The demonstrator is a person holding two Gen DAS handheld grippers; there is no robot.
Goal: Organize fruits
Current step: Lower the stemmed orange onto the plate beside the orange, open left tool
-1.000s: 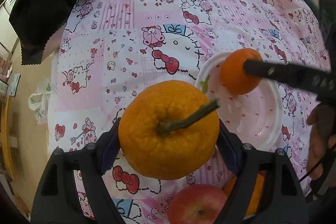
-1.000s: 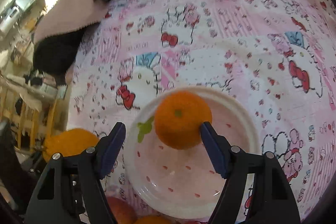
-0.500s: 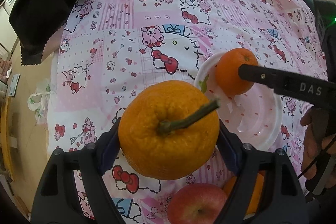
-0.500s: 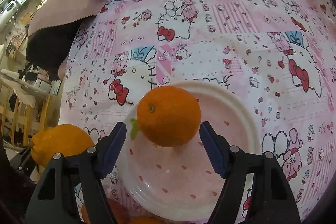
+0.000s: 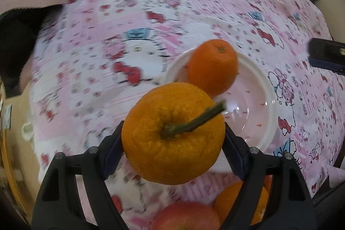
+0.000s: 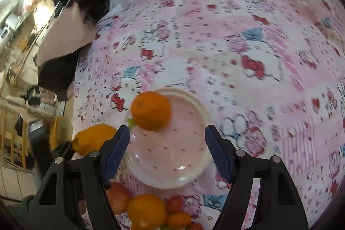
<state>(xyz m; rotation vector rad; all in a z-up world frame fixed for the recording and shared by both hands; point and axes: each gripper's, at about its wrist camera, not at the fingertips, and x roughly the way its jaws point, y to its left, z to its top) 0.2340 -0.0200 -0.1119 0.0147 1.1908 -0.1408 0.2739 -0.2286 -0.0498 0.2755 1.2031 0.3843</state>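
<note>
Pulled back from the small orange (image 6: 151, 111) since half a second ago: right gripper (image 6: 167, 151) now spread wide and holding nothing, withdrawn to the near side of the white bowl (image 6: 200, 167). Left behind in the bowl, that small orange, resting against the far left of the rim. In the left wrist view, the same small orange (image 5: 212, 67) and the bowl (image 5: 270, 100) seen beyond a large stemmed orange (image 5: 172, 137), clamped between the fingers (image 5: 112, 152) of the left gripper (image 5: 172, 152) and carried close to the bowl's near left edge. Below, on the pink cartoon-print tablecloth (image 6: 237, 36), more fruit in a cluster: a red apple (image 6: 117, 196), another orange (image 6: 147, 211), a few small red and orange ones (image 6: 177, 210). Dark and pink fabric (image 6: 62, 51) heaped at the far left of the tabletop.
</note>
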